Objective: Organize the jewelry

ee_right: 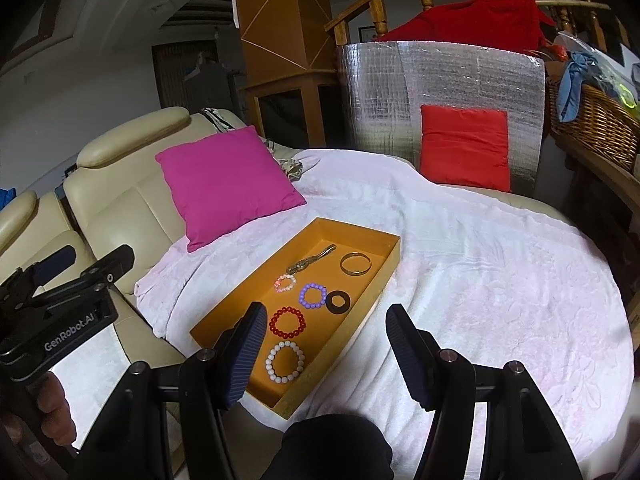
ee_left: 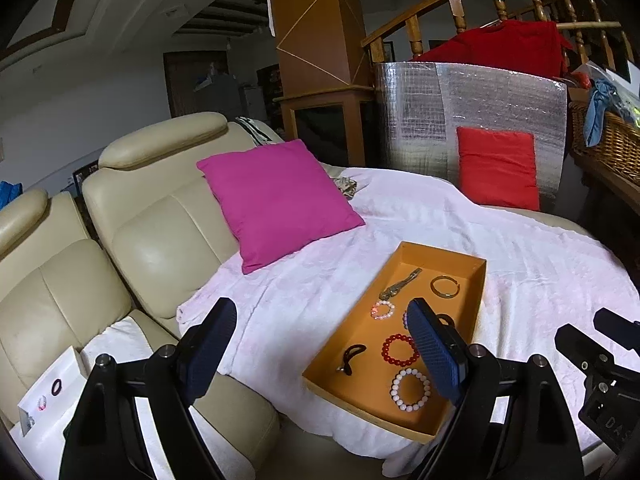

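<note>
White blanket covers the sofa; pink pillow at 10 o'clock, red pillow at 1. Orange tray lies on the blanket, long axis running 7 to 1 o'clock, holding all the jewelry: white bead bracelet nearest, red bead bracelet, purple one, black ring, gold bangle far end. Right gripper spread wide, empty, tray at its 11 o'clock, likely the nearer one. Left gripper also spread, empty, tray at 1 o'clock. Nothing blocks.

Four bead bracelets – one gold bangle – two cushions.
</note>
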Action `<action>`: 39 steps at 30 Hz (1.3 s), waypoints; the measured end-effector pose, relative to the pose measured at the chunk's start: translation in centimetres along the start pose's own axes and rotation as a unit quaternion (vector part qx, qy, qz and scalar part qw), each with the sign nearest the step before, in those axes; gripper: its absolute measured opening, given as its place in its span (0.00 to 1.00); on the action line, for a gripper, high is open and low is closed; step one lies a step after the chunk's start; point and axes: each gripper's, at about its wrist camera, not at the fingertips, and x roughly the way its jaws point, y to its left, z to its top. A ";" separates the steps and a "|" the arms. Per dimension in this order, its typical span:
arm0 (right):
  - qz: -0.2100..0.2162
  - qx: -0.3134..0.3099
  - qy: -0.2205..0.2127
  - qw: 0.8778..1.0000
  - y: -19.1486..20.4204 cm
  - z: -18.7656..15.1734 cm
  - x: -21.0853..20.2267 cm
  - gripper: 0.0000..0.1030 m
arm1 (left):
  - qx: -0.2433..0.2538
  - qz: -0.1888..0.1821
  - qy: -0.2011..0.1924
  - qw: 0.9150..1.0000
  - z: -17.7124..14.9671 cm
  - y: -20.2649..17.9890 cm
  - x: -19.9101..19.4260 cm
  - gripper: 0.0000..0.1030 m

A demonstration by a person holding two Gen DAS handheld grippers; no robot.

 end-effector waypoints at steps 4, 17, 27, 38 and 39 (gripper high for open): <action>-0.002 0.001 0.002 1.000 0.4 0.0 0.5 0.64 | 0.001 -0.008 0.003 1.000 -0.1 0.1 0.6 0.85; 0.001 -0.019 0.013 1.000 2.1 -0.1 2.3 0.64 | 0.002 -0.008 -0.003 1.000 -0.4 1.1 1.7 0.85; 0.009 -0.040 0.023 0.999 2.7 0.3 4.6 0.64 | 0.003 -0.005 0.015 1.000 -0.1 0.8 4.0 0.85; 0.020 -0.028 0.044 0.998 1.9 1.3 8.1 0.64 | 0.009 0.010 0.026 1.000 0.8 0.2 6.5 0.85; 0.021 -0.027 0.044 0.998 1.8 1.3 8.2 0.64 | 0.010 0.010 0.027 1.000 0.8 0.1 6.6 0.85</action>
